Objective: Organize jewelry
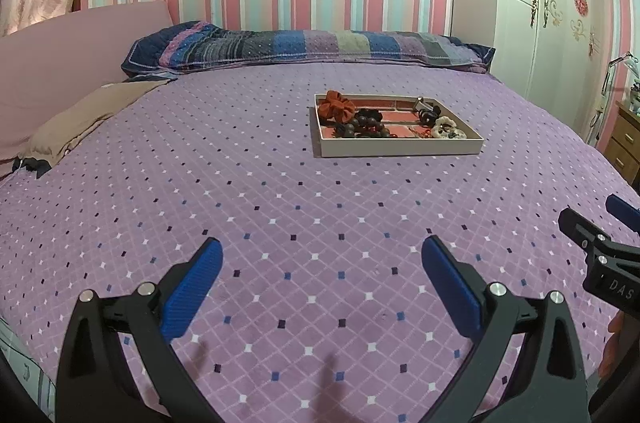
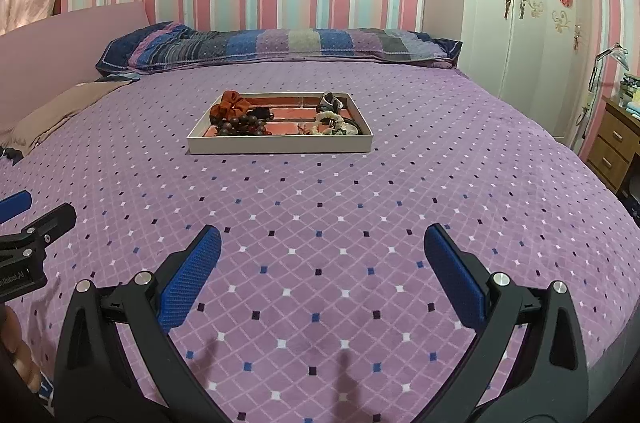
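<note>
Left wrist view: bed (image 1: 280, 207) with purple quilt carries everything; tray (image 1: 400, 148) sits mid-bed, well ahead of both grippers, likely parked flat there so contents stay reachable from above. Left gripper (image 1: 322, 263) and right gripper (image 2: 322, 255) hover near the bed's front edge, side by side, jaws spread wide, nothing held; looks like a pre-reach stance. Inside tray, largest first: orange scrunchie (image 1: 338, 104) far-left corner, dark bead bracelet (image 1: 366, 126) centre, white scrunchie (image 1: 448, 128) right, small metallic piece (image 1: 424, 106) behind it, type unclear.
</note>
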### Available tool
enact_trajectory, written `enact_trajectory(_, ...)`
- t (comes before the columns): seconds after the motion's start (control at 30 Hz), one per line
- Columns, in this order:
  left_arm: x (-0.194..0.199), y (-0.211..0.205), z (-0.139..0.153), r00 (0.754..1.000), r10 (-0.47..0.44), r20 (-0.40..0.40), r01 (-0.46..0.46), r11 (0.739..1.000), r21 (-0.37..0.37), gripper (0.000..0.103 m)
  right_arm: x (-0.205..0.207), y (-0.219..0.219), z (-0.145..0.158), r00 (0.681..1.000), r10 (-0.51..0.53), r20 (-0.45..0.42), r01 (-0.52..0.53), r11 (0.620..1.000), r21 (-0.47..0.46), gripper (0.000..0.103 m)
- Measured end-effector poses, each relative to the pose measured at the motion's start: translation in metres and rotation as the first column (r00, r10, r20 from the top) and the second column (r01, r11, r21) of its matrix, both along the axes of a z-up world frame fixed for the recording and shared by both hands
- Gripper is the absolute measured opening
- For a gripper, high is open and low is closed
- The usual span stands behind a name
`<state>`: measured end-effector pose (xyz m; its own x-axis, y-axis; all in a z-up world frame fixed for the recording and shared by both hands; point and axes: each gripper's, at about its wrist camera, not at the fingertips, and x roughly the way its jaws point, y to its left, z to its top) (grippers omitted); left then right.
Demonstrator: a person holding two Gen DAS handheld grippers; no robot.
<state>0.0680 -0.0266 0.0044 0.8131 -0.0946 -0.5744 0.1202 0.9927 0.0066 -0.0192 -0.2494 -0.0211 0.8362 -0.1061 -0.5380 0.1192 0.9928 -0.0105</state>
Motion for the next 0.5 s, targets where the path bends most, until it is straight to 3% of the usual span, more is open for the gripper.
enact_trajectory(0.5,-0.0003,0.0009,-0.0011,1.0,-0.003,-0.006,0.003,1.0,-0.008,0.098,-0.0008,-0.002,0.0014,1.0,-0.013,0.008,0.013,1.0,-0.003,0.099)
